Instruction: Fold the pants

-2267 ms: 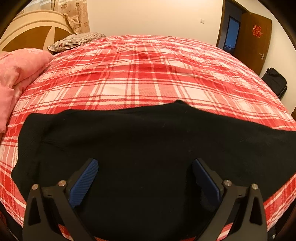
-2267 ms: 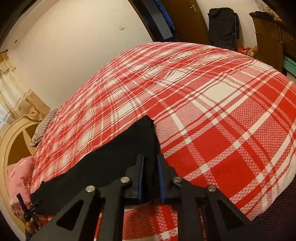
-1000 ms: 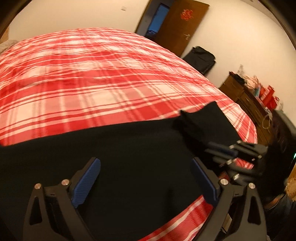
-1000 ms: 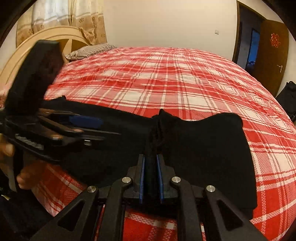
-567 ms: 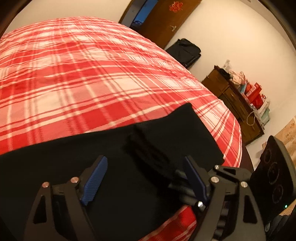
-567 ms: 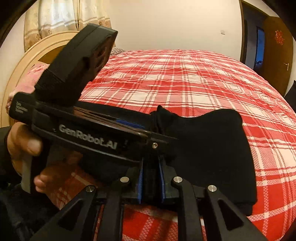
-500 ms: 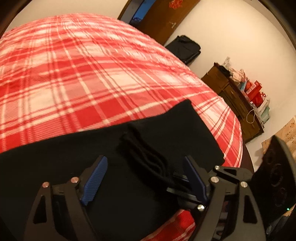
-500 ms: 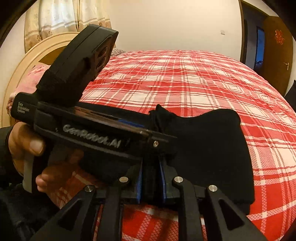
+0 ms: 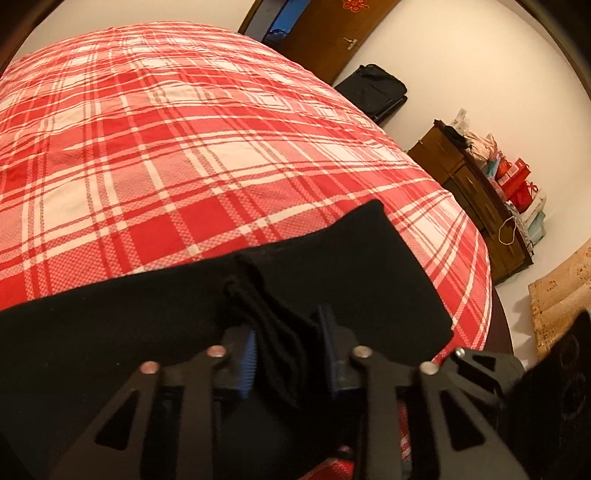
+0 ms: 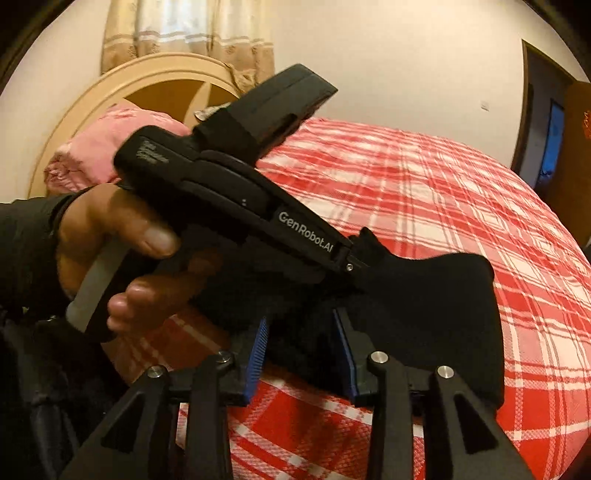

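Black pants lie along the near edge of the bed, with one end folded back over itself. My left gripper is shut on a bunched fold of the pants. In the right wrist view the left gripper's body and the hand holding it cross in front, its tip at the pants. My right gripper is open, its blue pads apart on either side of the black cloth just below the left gripper.
A red and white plaid bedspread covers the bed. A pink quilt and a round headboard are at its head. A door, a black bag and a wooden dresser stand by the wall.
My left gripper closed on the bunched fold of the pants. My right gripper, which was shut on that fold, opened and drew back a little.
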`<state>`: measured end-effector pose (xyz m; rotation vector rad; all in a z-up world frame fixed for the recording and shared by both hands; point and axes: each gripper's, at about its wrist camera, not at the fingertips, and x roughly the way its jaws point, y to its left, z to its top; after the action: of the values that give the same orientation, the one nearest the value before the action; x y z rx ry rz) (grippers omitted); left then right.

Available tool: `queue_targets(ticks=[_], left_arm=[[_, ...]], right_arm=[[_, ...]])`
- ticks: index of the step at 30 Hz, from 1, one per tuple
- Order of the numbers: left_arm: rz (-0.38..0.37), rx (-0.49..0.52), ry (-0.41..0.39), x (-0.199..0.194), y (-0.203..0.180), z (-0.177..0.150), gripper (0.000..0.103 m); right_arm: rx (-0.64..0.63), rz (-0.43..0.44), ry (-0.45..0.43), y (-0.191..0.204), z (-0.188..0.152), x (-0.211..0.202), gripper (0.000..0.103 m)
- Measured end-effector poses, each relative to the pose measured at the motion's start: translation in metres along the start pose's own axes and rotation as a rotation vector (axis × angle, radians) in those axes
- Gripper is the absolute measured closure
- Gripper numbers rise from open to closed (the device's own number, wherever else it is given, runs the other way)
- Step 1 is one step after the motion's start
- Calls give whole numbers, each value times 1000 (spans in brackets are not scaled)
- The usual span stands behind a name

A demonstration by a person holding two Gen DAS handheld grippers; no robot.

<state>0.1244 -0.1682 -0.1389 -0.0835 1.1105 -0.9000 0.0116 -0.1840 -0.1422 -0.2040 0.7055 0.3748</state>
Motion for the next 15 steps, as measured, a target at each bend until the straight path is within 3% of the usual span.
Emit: queue_targets(ticks=[3, 8, 15], left_arm=[[-17, -18, 11, -3, 5, 0, 90], [-27, -3, -12, -16, 3, 0, 92], [-6, -43, -33, -26, 14, 4, 92]], right_arm=[[-32, -24, -33, 1, 2, -9, 66], [-31, -43, -126, -10, 6, -35, 65], [183, -40, -304, -53, 4, -65, 59]])
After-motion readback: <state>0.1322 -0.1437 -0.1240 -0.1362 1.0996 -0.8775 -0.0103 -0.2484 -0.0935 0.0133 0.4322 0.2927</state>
